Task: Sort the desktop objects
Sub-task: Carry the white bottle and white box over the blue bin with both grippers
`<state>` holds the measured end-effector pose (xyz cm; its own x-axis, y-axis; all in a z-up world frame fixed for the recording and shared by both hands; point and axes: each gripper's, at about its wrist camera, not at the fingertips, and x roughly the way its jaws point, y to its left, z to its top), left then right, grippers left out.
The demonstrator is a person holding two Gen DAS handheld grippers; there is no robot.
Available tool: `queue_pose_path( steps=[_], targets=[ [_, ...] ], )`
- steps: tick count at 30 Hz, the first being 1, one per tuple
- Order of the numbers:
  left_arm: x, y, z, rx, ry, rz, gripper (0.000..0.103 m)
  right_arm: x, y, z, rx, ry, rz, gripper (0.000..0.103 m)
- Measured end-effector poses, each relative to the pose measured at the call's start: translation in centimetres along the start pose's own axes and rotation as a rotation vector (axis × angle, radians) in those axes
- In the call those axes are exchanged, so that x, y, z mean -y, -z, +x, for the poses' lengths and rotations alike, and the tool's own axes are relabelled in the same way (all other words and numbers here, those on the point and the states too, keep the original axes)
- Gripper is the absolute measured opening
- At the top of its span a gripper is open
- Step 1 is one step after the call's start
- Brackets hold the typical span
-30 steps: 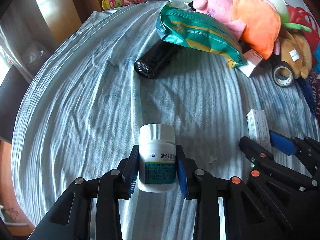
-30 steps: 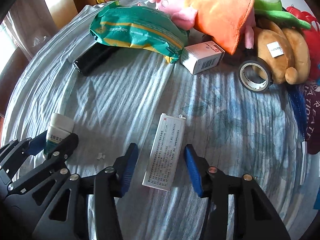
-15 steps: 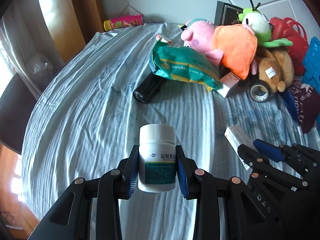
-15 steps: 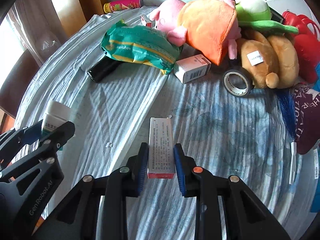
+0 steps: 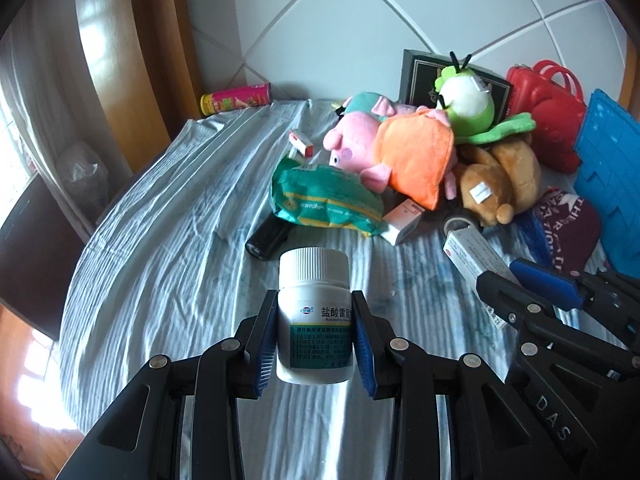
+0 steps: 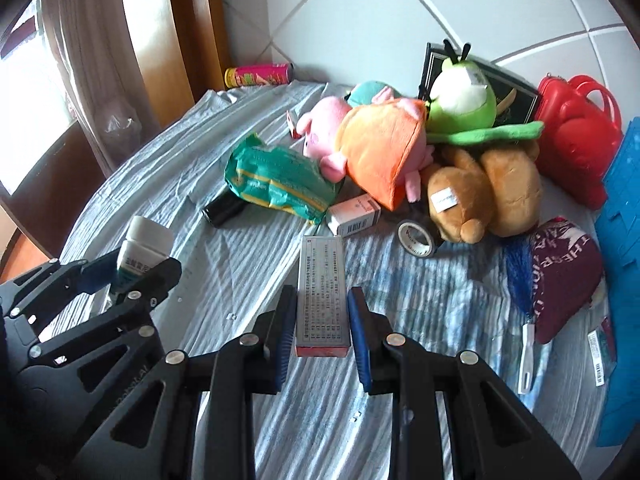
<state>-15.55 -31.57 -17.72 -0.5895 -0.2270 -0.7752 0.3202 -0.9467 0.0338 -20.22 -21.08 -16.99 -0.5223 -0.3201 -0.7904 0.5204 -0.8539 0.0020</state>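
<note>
My left gripper is shut on a white medicine bottle with a green label and holds it upright above the striped cloth; the bottle also shows in the right wrist view. My right gripper is shut on a long white medicine box and holds it lifted off the cloth; this box also shows at the right of the left wrist view. Both held things hang in the air side by side, bottle to the left of box.
Further back lie a green snack bag, a black cylinder, a small white box, a tape roll and a pile of plush toys. A red bag, blue tray and pink can stand around.
The right gripper closed on the long box, which lay on the cloth a second ago. Both grippers have risen with their loads, so the cloth and clutter look further away.
</note>
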Motion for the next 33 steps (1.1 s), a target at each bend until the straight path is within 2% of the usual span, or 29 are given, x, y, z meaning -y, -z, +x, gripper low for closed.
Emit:
queue_pose_path(
  steps=[8,13,20,24,28,33],
  targets=[
    [5.0,-0.3,-4.8,0.083,0.020,0.015,0.033,4.3,0.6,-6.2,0.107,0.020,-0.006,0.026],
    [8.4,-0.7,-7.5,0.126,0.045,0.038,0.033,7.2,1.2,-10.0,0.165,0.067,0.002,0.026],
    [12.8,-2.7,-11.6,0.220,0.171,0.130,0.033,10.6,1.8,-16.8,0.268,0.219,0.082,0.026],
    [15.0,-3.2,-13.3,0.245,0.255,0.169,0.033,12.3,2.3,-19.6,0.280,0.313,0.117,0.026],
    [17.5,-3.4,-14.7,0.260,0.304,0.205,0.033,14.3,3.3,-22.3,0.302,0.370,0.160,0.026],
    [21.8,-3.5,-16.7,0.295,0.332,0.243,0.033,18.1,4.4,-25.6,0.364,0.394,0.209,0.026]
  ],
)
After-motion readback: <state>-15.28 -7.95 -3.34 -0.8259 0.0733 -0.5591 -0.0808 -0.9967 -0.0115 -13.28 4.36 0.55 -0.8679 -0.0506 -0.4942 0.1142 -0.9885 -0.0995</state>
